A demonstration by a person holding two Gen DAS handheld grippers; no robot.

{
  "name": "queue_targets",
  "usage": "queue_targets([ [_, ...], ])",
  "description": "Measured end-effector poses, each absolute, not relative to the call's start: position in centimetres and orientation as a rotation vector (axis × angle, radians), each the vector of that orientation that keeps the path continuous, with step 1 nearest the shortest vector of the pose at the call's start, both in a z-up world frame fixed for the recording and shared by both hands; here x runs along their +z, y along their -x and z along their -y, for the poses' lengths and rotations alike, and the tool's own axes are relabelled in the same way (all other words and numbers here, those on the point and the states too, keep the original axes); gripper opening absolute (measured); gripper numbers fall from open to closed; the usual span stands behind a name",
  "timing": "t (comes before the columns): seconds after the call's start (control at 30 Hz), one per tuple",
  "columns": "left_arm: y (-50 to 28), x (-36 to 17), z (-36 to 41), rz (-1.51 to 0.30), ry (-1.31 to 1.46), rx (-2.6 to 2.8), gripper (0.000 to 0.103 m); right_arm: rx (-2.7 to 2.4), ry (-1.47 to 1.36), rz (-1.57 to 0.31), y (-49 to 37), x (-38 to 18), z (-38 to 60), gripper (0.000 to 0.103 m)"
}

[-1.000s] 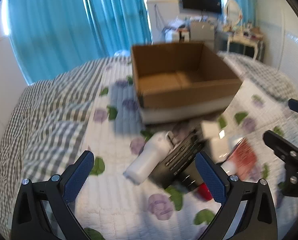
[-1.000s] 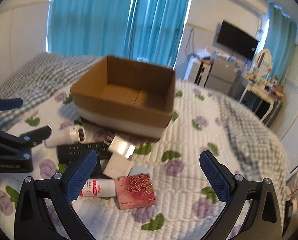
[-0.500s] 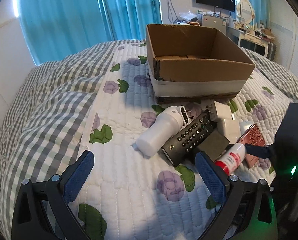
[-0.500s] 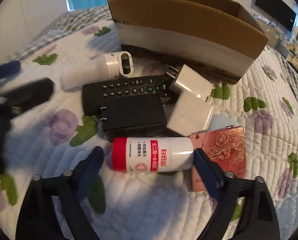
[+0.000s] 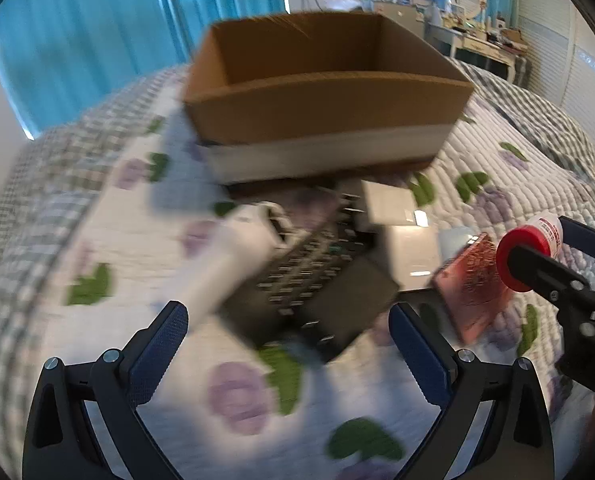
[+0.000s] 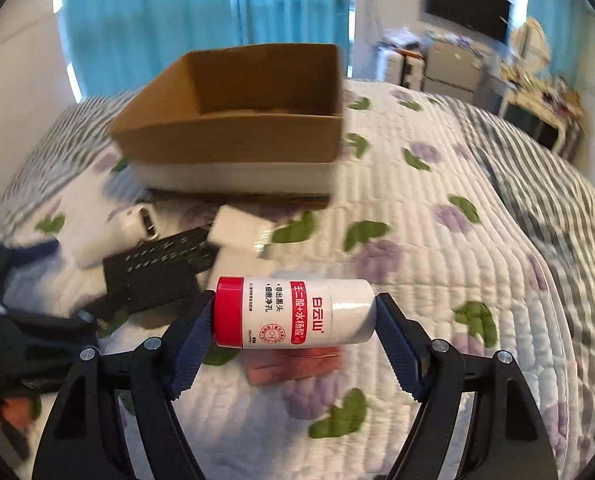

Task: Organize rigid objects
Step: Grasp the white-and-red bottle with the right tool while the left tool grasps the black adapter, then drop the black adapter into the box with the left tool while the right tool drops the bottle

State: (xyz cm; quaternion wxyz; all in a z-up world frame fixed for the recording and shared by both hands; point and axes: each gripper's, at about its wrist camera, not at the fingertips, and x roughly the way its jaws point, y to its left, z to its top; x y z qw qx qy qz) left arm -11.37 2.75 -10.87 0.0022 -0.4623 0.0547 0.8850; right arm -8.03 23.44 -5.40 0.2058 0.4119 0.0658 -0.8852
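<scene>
My right gripper is shut on a white bottle with a red cap, held end to end above the quilt; it also shows in the left wrist view. My left gripper is open and empty, low over the black remote and a black box. A white cylinder, white chargers and a pink card case lie in the same pile. The open cardboard box stands behind the pile; I see nothing inside it.
The quilted bedspread with flower print covers the bed. Blue curtains hang behind. A TV and a cluttered dresser stand far right.
My right gripper closed on the red-capped bottle and lifted it off the quilt. My left gripper moved closer to the remote and black box.
</scene>
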Motion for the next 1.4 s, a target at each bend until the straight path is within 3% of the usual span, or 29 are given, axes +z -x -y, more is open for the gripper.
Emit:
queue_targets([
  [0.1, 12.2, -12.2, -4.2, -0.206, 1.416, 2.722, 0.084, -2.455, -1.186, -0.102, 8.8, -5.7, -24.6, 0.078],
  [0.3, 12.3, -14.2, -5.8, -0.315, 1.437, 2.614, 0.075, -2.434, -1.211, -0.045, 9.2, -6.0, -25.4, 0.078],
  [0.4, 11.3, -13.4, -6.4, -0.383, 1.422, 2.585, 0.061, -2.431, -1.212, -0.044, 9.2, -6.1, -25.4, 0.078],
  [0.7, 13.1, -15.2, -7.4, -0.607, 1.459, 2.564, 0.062, -2.424, -1.214, -0.078, 8.9, -6.1, -24.9, 0.078],
  [1.03, 11.3, -11.3, -5.9, -0.348, 1.375, 2.584, 0.041, -2.450, -1.183, -0.122, 7.8, -5.6, -24.7, 0.078],
  [1.4, 8.5, -6.1, -4.3, -0.176, 1.278, 2.654, 0.040, -2.504, -1.100, -0.188, 6.2, -2.7, -24.6, 0.078],
])
